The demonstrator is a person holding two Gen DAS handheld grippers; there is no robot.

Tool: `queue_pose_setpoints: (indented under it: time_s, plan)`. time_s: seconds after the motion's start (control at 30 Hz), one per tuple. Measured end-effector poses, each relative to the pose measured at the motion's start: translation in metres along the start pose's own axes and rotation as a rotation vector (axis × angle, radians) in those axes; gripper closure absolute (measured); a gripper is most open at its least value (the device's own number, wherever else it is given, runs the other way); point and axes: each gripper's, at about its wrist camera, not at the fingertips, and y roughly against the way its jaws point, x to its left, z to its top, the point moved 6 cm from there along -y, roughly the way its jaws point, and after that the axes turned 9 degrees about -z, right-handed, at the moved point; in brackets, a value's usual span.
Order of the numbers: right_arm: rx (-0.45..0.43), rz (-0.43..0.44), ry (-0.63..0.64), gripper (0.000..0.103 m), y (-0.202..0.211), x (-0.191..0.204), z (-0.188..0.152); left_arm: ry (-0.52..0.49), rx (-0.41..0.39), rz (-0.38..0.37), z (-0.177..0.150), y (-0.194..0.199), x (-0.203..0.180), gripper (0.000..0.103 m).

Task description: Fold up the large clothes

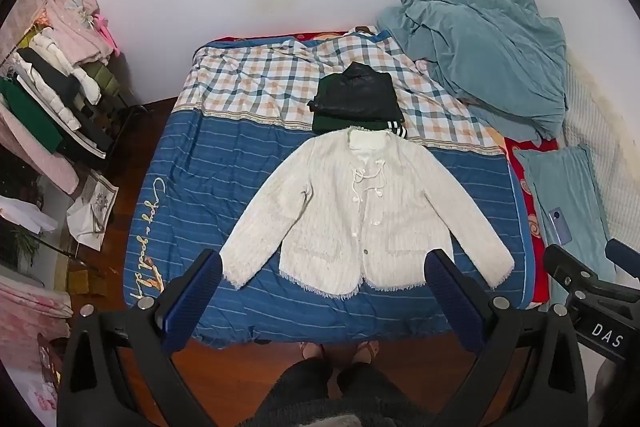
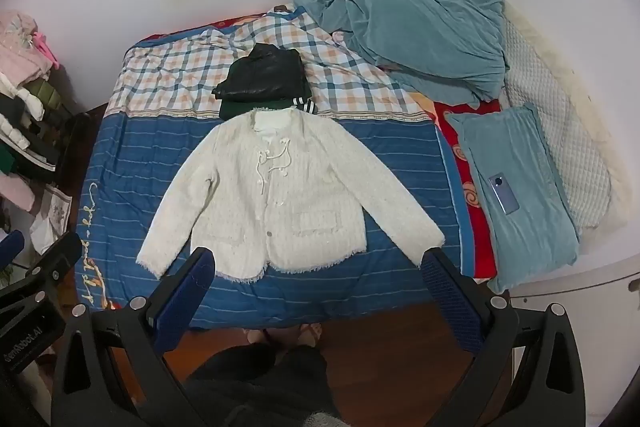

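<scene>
A white tweed jacket (image 1: pixel 360 211) lies spread flat, front up, sleeves out, on the blue striped bedspread (image 1: pixel 192 187); it also shows in the right wrist view (image 2: pixel 280 195). My left gripper (image 1: pixel 324 267) is open and empty, held above the jacket's hem, apart from it. My right gripper (image 2: pixel 316 263) is open and empty, also above the hem. Behind the collar lies a folded stack: a black garment (image 1: pixel 356 93) on a dark green one (image 2: pixel 236 109).
A crumpled teal blanket (image 2: pixel 408 23) and a teal pillow (image 2: pixel 528 195) with a phone (image 2: pixel 504 193) lie at the bed's right. A clothes rack (image 1: pixel 52 91) stands left. Wooden floor (image 2: pixel 380 355) and the person's feet are at the near edge.
</scene>
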Motion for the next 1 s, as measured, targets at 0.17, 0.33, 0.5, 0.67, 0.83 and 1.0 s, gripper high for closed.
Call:
queue_pose_setpoints:
  time_s: [0.17, 0.33, 0.5, 0.67, 0.83, 1.0]
  plan:
    - [0.001, 0.0, 0.002, 0.0, 0.0, -0.001, 0.0, 0.003, 0.005, -0.005, 0.0, 0.0, 0.0, 0.0]
    - [0.002, -0.009, 0.009, 0.0, 0.0, 0.0, 0.001, 0.003, 0.001, -0.004, -0.001, 0.001, 0.001, 0.0]
    - [-0.003, -0.01, 0.011, 0.0, 0.002, 0.001, 0.002, 0.002, 0.007, -0.001, 0.0, 0.0, 0.0, 0.0]
    - [0.004, -0.008, 0.009, 0.0, 0.001, 0.0, 0.002, 0.002, 0.002, 0.0, -0.001, 0.002, 0.0, 0.0]
    - [0.001, -0.007, 0.013, 0.0, 0.0, 0.003, -0.001, 0.003, -0.005, -0.001, -0.003, 0.004, -0.001, 0.0]
    - [0.001, -0.008, 0.013, 0.0, 0.002, 0.003, 0.0, 0.001, 0.005, 0.002, -0.008, -0.005, 0.0, 0.0]
